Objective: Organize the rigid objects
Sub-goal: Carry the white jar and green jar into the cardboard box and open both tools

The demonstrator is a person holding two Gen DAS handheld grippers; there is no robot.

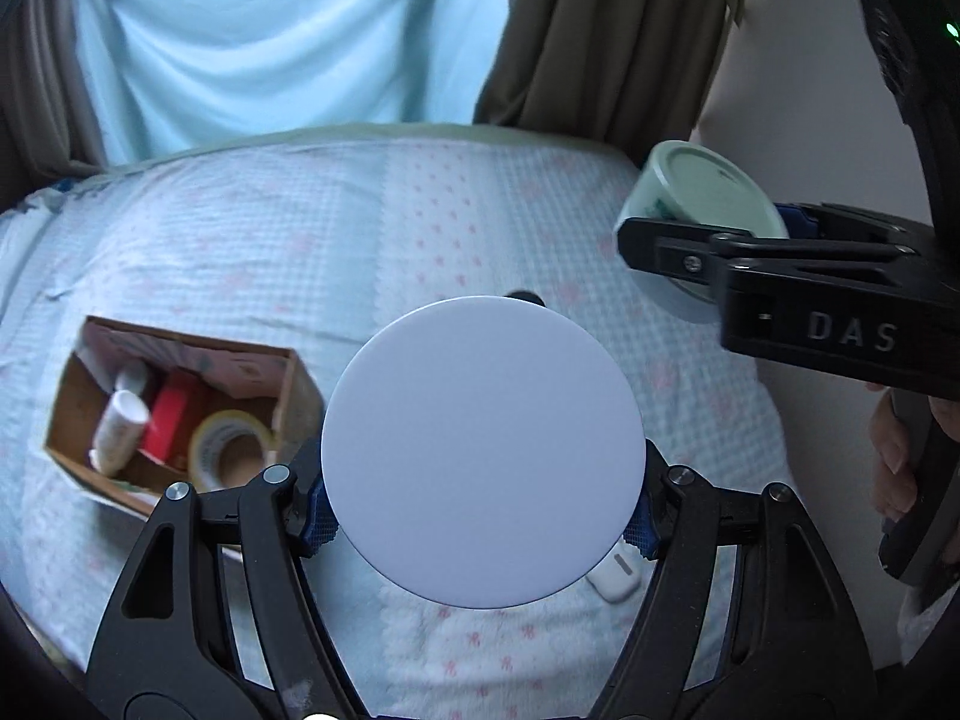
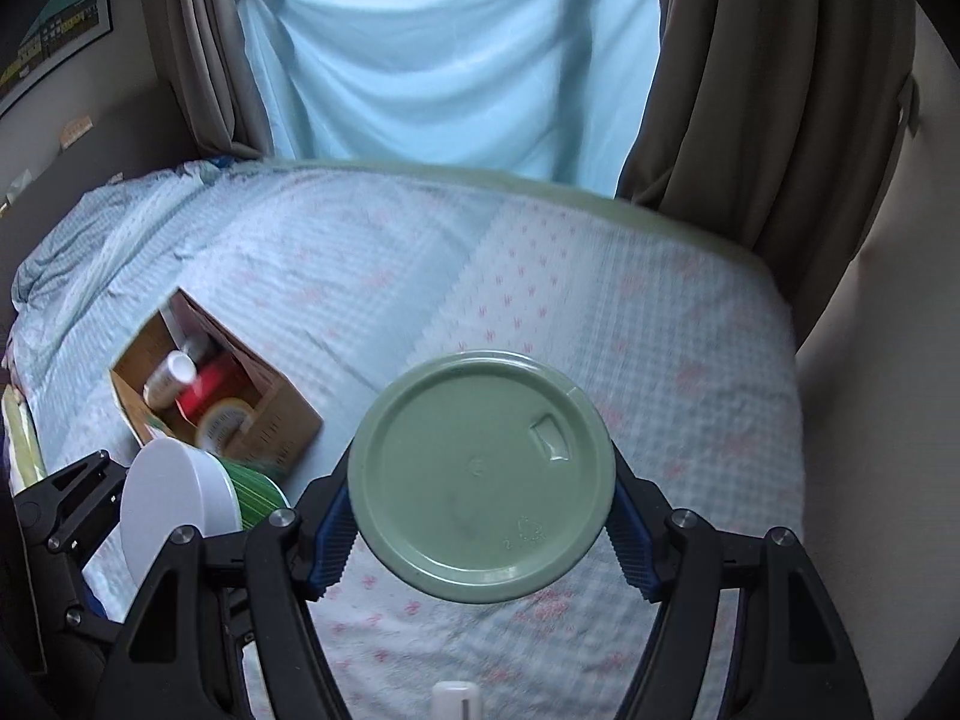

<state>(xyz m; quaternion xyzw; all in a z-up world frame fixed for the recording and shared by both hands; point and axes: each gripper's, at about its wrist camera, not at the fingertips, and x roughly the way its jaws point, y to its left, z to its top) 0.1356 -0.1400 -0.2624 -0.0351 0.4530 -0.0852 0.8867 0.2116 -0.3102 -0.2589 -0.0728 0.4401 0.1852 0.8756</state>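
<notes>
My left gripper is shut on a round container with a white lid, held above the bed; the right wrist view shows it with a green striped side at lower left. My right gripper is shut on a round container with a pale green lid, also held above the bed; the left wrist view shows it at the right. An open cardboard box on the bed holds a white bottle, a red item and a tape roll.
The bed has a light blue checked cover. A small white device lies on it under the left gripper. Curtains and a blue sheet hang behind. A wall runs along the right.
</notes>
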